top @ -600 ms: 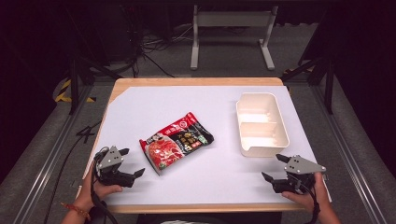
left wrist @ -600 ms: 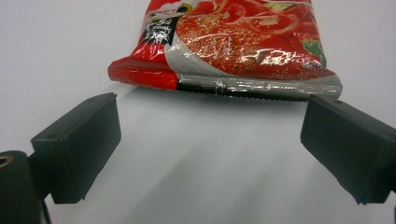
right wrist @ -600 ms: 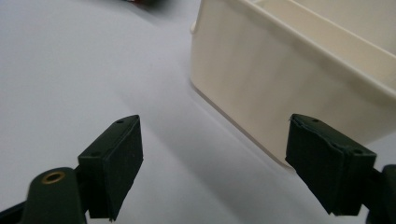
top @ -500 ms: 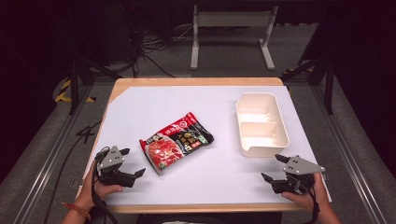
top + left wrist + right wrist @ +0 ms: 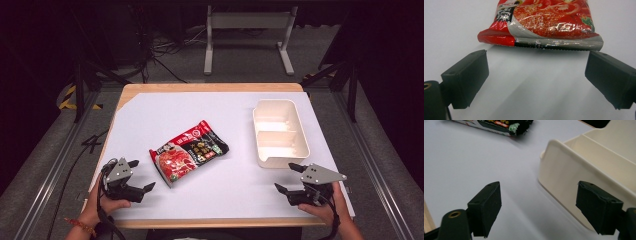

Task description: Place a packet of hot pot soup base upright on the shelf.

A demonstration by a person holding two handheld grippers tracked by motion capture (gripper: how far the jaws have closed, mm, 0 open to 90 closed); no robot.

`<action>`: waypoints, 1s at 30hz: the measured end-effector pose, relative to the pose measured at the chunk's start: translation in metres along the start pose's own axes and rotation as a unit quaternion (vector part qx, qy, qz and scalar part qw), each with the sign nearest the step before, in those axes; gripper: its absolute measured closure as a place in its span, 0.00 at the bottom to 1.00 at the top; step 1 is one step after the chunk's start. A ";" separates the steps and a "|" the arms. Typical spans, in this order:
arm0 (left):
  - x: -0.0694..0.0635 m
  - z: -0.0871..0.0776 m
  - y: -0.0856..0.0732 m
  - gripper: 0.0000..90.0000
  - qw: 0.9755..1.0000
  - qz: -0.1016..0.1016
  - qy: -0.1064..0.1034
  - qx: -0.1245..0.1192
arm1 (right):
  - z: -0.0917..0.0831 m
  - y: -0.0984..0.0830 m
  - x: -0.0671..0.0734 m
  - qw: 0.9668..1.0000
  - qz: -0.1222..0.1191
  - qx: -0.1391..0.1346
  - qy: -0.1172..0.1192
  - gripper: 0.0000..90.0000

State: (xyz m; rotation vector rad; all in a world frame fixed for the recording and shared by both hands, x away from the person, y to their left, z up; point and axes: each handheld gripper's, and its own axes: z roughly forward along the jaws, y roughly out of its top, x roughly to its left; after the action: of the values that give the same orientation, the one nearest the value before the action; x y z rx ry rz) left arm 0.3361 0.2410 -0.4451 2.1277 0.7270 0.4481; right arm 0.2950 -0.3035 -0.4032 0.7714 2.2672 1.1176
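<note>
Red packet [image 5: 188,156] edge just beyond open left tool [image 5: 141,175].

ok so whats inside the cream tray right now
Nothing shows inside the cream two-compartment tray: in the high view both sections look bare. In the right gripper view its near wall hides most of the floor. The red food packet lies apart on the white table.

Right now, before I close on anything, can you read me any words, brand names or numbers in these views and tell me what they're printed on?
Red food packet: white characters and small print on its face, too blurred to read in the high view.
The same packet in the left gripper view: large white characters near the sealed edge, cut off and not legible.
Cream two-compartment tray: no text visible.
White table cover: no text visible.
</note>
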 end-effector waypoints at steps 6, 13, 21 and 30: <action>-0.001 0.000 0.000 0.07 1.000 -0.001 -0.001 -0.002 | 0.007 0.019 0.010 1.000 -0.024 0.008 0.015 0.26; -0.001 0.000 0.000 0.07 1.000 0.000 -0.003 -0.001 | 0.016 0.043 0.019 0.999 -0.035 0.006 0.038 0.26; -0.001 0.000 0.000 0.07 1.000 0.001 -0.002 -0.003 | 0.036 0.068 0.023 0.997 -0.045 0.018 0.055 0.23; -0.002 0.000 0.000 0.07 1.000 0.002 -0.004 -0.001 | 0.056 0.092 0.022 0.997 -0.052 0.032 0.057 0.25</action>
State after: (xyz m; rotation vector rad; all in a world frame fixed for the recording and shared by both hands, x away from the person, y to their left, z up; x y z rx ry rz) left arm 0.3349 0.2393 -0.4453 2.1282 0.7163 0.4424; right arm 0.3398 -0.2114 -0.3621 0.6198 2.4184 1.0692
